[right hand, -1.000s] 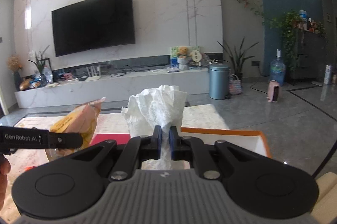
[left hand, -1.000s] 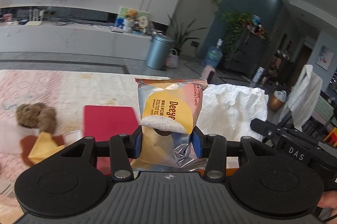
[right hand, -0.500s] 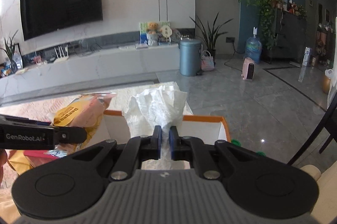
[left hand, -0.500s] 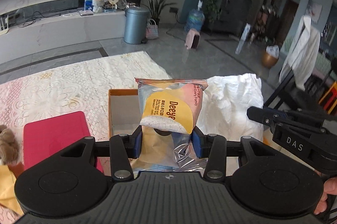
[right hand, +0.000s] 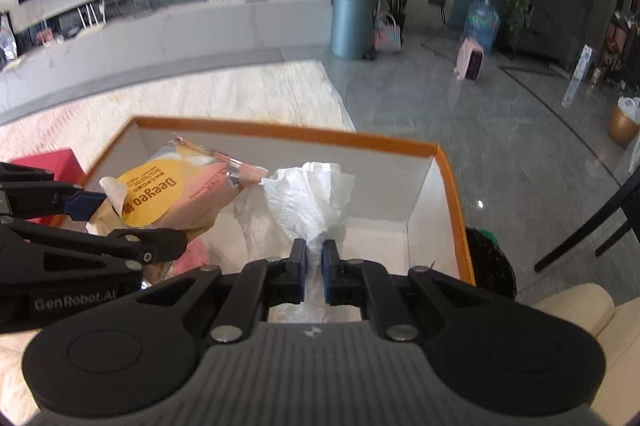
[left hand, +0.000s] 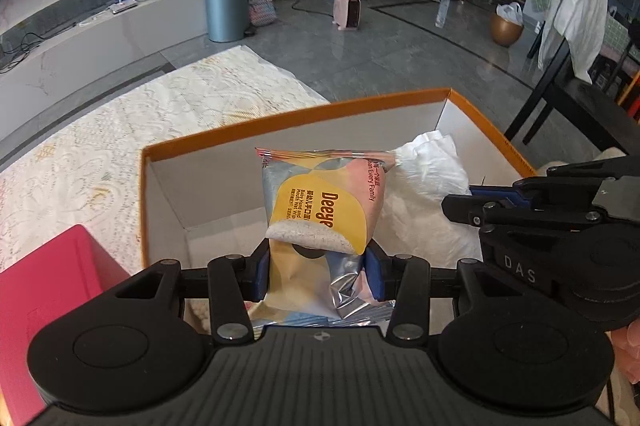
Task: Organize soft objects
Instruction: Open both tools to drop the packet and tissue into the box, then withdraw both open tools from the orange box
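Left gripper point(left hand: 318, 272) clamped on wet-wipes pack point(left hand: 326, 200), pack standing up between the blue pads, over the orange-rimmed box point(left hand: 280, 118); right gripper point(right hand: 314, 274) pinched tight on crumpled white tissue point(right hand: 308, 198), just beside the pack, inside the box walls

Wipes pack point(left hand: 326, 202) left of tissue point(left hand: 424, 194), both over box point(left hand: 296, 116)

Black plastic left tool point(left hand: 318, 268) and right tool point(right hand: 314, 268), blue pads, silver screws, ribbed grey housings, white "DAS" and "GenRobot.AI" lettering
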The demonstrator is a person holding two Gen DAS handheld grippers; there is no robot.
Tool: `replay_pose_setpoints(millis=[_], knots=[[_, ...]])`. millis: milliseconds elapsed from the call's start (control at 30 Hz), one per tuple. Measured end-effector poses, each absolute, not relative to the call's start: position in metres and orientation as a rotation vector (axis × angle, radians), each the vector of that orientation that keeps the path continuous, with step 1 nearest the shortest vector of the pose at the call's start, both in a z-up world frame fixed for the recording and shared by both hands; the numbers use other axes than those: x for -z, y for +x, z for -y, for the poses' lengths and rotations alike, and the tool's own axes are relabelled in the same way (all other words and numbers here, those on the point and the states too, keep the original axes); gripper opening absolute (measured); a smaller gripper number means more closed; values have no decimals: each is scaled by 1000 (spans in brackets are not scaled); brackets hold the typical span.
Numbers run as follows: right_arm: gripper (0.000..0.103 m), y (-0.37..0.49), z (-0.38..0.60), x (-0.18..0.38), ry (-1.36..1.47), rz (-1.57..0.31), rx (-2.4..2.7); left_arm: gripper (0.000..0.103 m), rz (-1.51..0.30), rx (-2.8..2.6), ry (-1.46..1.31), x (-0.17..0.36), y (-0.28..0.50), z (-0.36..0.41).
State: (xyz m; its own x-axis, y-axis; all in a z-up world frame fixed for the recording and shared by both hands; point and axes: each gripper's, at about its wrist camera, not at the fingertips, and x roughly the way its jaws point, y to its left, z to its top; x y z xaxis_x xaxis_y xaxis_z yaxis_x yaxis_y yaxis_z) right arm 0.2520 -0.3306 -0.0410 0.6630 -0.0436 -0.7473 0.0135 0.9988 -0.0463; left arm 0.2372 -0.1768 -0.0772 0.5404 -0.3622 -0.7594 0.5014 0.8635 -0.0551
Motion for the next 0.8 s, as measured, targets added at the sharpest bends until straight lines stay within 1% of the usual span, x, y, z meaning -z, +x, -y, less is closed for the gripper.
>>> replay_pose_setpoints(millis=[333,467,533,667,700,800], knots=[[8,263,329,69,-74,-944,27,52,-957,496,215,98,259,186],[11,267,325,72,-97,-953,23,56,-976,468,199,102,261,181],[20,268,323,74,-108,-958,19,56,-974,461,190,101,260,179],[22,269,320,73,-121,-958,29,67,-919,479,174,89,252,175],[25,268,320,73,-123,-955,33,68,-898,477,178,84,251,175],[40,265,320,68,-141,-940,64,74,-851,473,188,71,247,174]])
